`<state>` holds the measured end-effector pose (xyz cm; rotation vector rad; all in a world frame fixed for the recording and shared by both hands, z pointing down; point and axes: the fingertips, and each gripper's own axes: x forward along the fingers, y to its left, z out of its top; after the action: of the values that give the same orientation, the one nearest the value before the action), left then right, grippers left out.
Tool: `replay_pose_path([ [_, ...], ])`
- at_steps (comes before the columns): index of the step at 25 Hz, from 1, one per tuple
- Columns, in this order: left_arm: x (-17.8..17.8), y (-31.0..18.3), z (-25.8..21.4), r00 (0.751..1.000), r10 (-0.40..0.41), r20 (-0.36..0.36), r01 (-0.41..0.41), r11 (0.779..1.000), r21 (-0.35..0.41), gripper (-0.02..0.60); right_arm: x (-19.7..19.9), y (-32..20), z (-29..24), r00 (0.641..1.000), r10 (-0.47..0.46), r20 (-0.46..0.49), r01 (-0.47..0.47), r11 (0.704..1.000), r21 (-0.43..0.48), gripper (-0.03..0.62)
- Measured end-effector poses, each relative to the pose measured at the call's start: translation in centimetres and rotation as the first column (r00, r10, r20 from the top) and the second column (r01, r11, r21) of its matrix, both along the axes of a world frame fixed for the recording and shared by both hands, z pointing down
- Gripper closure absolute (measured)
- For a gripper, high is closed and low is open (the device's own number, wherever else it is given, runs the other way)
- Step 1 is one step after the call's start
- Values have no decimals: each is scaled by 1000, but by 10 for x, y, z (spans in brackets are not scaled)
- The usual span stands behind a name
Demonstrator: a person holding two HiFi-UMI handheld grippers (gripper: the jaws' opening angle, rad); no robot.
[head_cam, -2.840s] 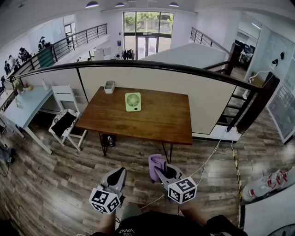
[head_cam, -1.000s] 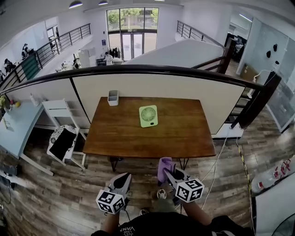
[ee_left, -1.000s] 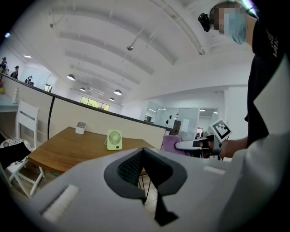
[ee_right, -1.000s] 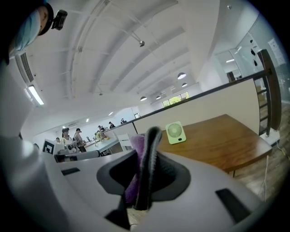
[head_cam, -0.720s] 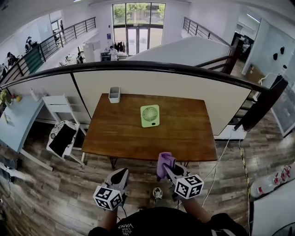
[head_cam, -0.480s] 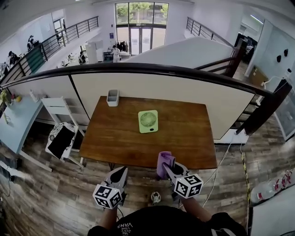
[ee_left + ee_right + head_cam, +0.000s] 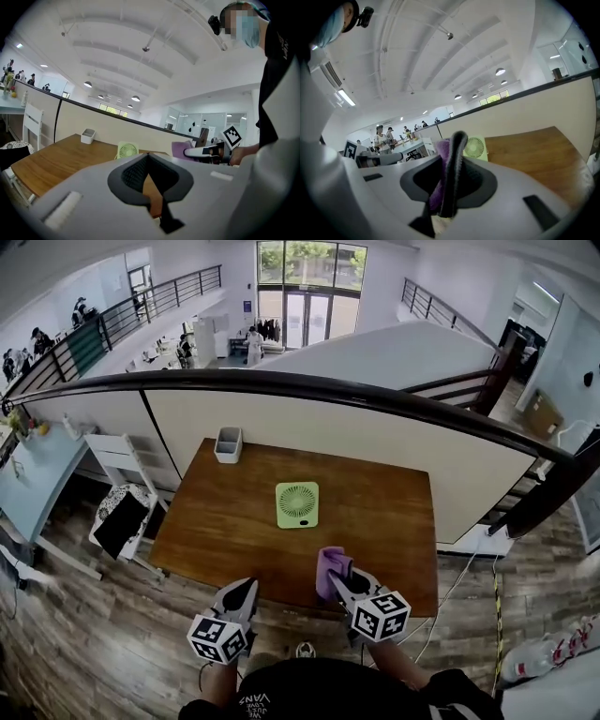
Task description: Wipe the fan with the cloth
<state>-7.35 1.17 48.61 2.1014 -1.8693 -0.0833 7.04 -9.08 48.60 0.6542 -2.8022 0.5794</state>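
The green fan [image 7: 297,504] sits mid-table, well beyond both grippers. The right gripper [image 7: 337,581] clamps the purple cloth [image 7: 329,566] over the table's [image 7: 206,531] near edge. The left gripper [image 7: 246,590] is clenched, empty. Best bring the cloth squarely onto the grille, bracing the fan lightly.

The wooden table [image 7: 225,540] bears two things. A green fan [image 7: 297,504] stands mid-table, a grey tub [image 7: 228,444] at its far-left corner
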Motion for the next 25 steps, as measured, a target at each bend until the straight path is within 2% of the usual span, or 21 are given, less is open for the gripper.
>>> replay_pose_path([
  [9, -7, -30, 5, 999, -31, -16, 30, 999, -31, 571, -10, -33, 3, 1000, -27, -10, 27, 999, -20, 502],
  [25, -73, -124, 24, 990, 137, -32, -138, 989, -56, 571, -64, -86, 15, 992, 111, -54, -112, 994, -9, 502],
])
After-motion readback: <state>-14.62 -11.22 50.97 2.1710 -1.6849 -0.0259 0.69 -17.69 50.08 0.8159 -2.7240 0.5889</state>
